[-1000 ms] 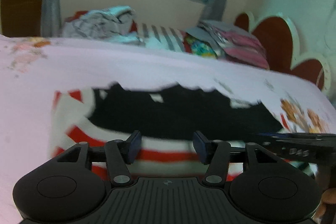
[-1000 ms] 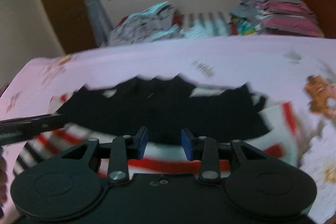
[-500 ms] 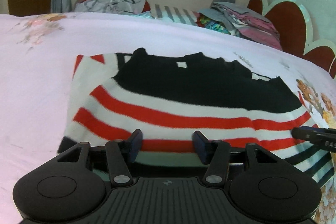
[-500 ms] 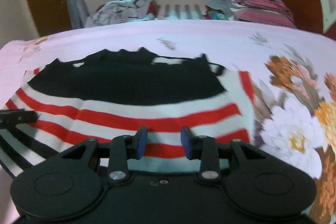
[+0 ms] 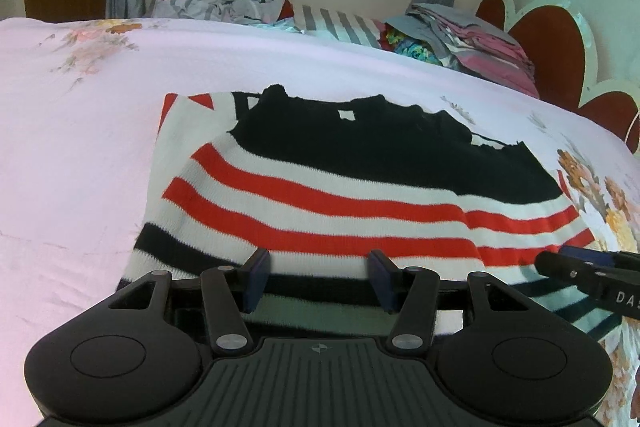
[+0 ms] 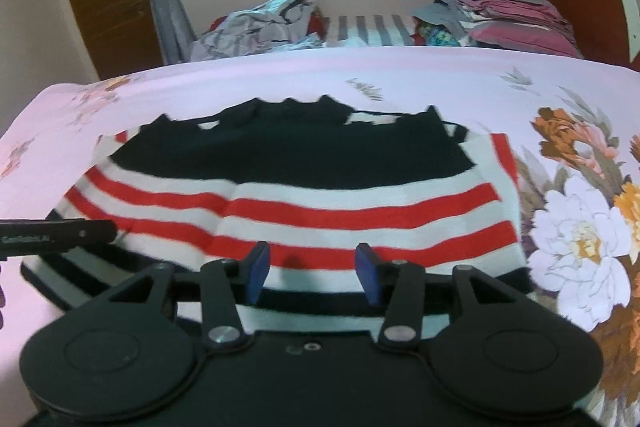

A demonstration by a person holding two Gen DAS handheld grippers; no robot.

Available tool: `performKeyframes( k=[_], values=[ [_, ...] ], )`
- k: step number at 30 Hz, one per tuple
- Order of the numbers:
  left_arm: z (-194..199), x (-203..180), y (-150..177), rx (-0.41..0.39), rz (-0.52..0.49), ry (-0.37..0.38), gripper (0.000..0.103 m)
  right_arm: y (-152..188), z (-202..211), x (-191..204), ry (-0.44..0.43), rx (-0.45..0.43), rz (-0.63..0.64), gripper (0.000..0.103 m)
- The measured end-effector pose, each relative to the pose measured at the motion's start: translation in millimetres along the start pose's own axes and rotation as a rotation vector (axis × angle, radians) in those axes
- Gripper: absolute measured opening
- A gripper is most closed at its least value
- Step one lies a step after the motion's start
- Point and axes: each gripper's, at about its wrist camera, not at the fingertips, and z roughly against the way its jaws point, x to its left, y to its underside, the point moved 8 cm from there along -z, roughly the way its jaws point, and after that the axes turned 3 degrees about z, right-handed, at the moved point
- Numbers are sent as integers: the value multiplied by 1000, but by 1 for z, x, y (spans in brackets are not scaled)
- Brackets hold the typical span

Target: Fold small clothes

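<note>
A small knitted sweater (image 5: 352, 195), black at the top with red, white and black stripes, lies flat on the pink bed sheet (image 5: 80, 155). It also shows in the right wrist view (image 6: 304, 195). My left gripper (image 5: 318, 281) is open and empty, low over the sweater's near left hem. My right gripper (image 6: 312, 277) is open and empty over the near right hem. Each gripper's tip shows at the edge of the other's view, the right one in the left wrist view (image 5: 560, 263) and the left one in the right wrist view (image 6: 92, 229).
A heap of unfolded clothes (image 5: 228, 1) lies at the far edge of the bed. A stack of folded clothes (image 5: 472, 39) sits at the far right by the red headboard (image 5: 552, 43). The sheet has a large flower print (image 6: 580, 227) to the sweater's right.
The view has settled from blur to sharp. Both grippers have pulled back toward the sweater's near hem, so more of the striped lower part shows. Both stay open.
</note>
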Motion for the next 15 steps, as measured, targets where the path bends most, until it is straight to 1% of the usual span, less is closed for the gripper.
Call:
performKeyframes(
  k=[3, 6, 11, 15],
  values=[
    [3, 3, 5, -1, -9, -9, 54, 6, 0, 5, 4, 13, 17, 48],
    [4, 9, 10, 1, -18, -22, 54, 15, 2, 3, 31, 26, 32, 49],
    [8, 19, 17, 4, -31, -30, 54, 28, 6, -19, 100, 43, 21, 51],
    [13, 22, 19, 8, -25, -34, 54, 31, 17, -41, 156, 30, -19, 51]
  ],
)
